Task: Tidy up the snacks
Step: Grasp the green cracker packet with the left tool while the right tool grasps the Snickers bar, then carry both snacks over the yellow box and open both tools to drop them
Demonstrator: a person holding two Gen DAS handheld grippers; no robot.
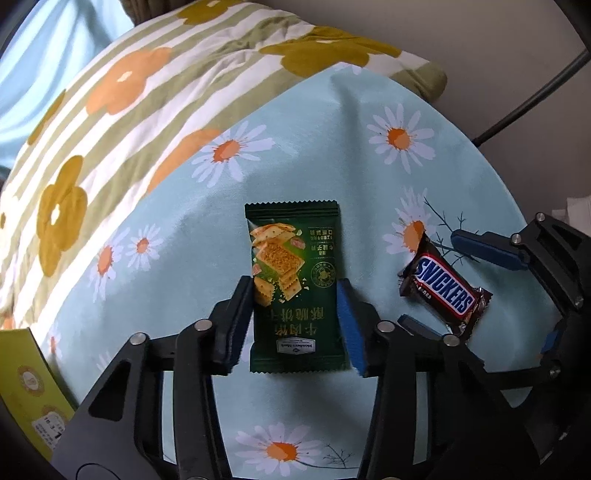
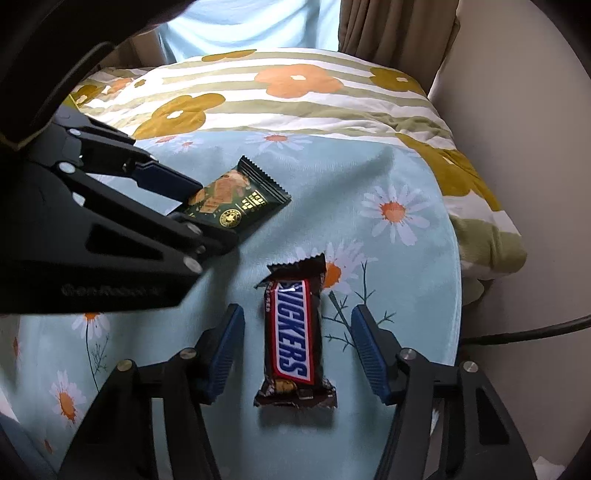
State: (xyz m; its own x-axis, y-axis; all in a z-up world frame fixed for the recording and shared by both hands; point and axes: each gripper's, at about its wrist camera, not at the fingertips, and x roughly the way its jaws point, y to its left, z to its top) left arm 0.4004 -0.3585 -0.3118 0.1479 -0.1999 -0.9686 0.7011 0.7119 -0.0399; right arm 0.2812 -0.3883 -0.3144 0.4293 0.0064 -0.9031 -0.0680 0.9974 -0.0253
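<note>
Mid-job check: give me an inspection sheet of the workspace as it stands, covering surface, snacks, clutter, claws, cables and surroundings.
Surface: light blue daisy-print cloth, wrinkled near the far edge.
Job's things: green cracker packet lying flat; Snickers bar lying flat, apart from the packet.
Clutter: yellow box at the near left edge; nothing else seen.
Claws: left claw shut on the cracker packet, pads against its long sides; right claw straddles the Snickers bar, pads clear of the wrapper on both sides.
Cables: dark cable runs off to the right, beyond the cloth.
Surroundings: striped flower-print quilt bunched behind the cloth; curtain beyond it.
</note>
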